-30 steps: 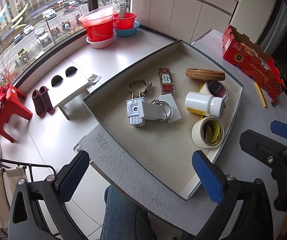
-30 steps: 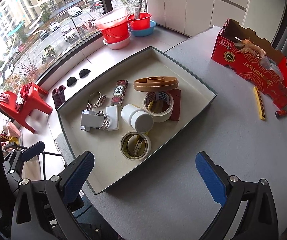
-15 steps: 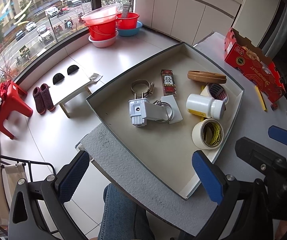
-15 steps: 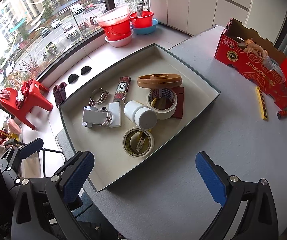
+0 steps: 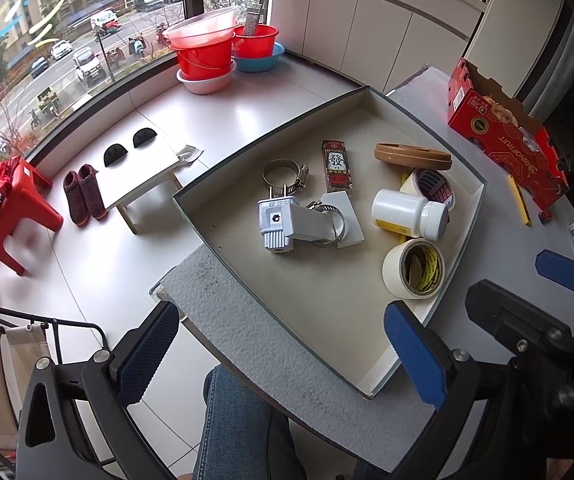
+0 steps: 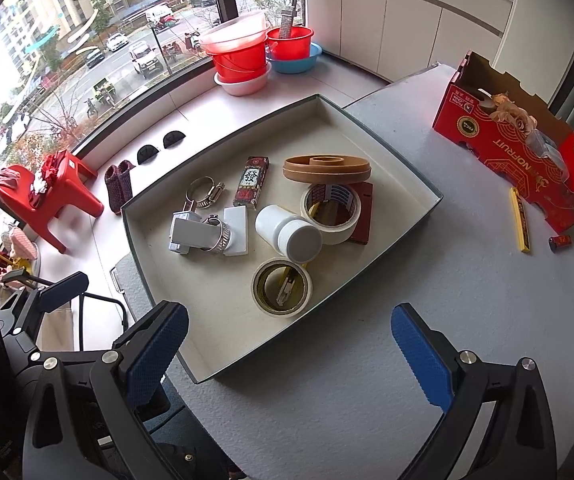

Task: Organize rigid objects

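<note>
Both views have slid slightly since a second ago; tray contents unmoved, both grippers as wide as before.

Hidden or unclear: a yellow-and-black item inside the near tape roll (image 6: 282, 286) is only partly seen; the dark red flat piece (image 6: 363, 216) lies mostly under the second tape roll (image 6: 331, 212). Left gripper's far body is cut off at frame edge.

Left gripper (image 5: 279, 346): jaws wide apart, empty, hovering over the near corner of the tray (image 5: 223, 256). Right gripper (image 6: 287, 348): jaws wide, empty, above the counter (image 6: 427, 264) beside the tray.

Tray holds a grey plug adapter (image 5: 283, 222) with a hose clamp (image 5: 333, 222) around it, a second hose clamp (image 5: 285, 172), a mahjong-print box (image 5: 337, 164), a white bottle (image 5: 407, 214) on its side, and a brown disc (image 5: 411, 156).

Counter: grey, speckled; red carton (image 6: 515, 152), yellow pencil (image 6: 519, 220) and small red cell (image 6: 561, 242) well apart from the tray. Room: window, red buckets (image 6: 243, 56), red stool (image 6: 47, 188).
</note>
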Motion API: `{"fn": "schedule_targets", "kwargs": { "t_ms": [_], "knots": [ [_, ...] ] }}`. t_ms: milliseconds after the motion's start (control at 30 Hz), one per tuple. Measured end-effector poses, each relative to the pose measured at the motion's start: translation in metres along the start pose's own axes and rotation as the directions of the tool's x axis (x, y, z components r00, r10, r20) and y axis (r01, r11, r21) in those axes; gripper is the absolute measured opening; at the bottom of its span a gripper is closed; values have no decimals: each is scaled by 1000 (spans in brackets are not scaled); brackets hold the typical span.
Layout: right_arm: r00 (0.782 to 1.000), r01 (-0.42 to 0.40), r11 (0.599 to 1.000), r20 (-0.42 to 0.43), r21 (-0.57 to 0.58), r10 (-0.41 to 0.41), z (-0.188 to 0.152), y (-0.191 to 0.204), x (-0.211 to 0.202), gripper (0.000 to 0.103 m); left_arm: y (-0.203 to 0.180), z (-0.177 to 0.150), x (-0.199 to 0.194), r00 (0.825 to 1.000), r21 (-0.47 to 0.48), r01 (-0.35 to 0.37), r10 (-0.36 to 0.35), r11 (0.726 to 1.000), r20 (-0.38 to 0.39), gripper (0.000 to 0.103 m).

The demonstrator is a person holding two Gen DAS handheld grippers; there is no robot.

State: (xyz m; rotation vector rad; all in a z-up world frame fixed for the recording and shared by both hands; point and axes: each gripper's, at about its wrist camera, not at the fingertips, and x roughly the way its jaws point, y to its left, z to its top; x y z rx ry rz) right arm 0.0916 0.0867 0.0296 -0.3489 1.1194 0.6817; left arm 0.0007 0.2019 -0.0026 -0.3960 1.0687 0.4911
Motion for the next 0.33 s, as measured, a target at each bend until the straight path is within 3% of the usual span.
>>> {"fn": "schedule_targets", "kwargs": {
  "t_ms": [333],
  "knots": [
    [1000, 3, 1000, 2, 0, -3, 0, 0, -2, 102, 0, -1, -4, 1000, -2, -5, 5, 1000, 16, 103]
  ]
}}
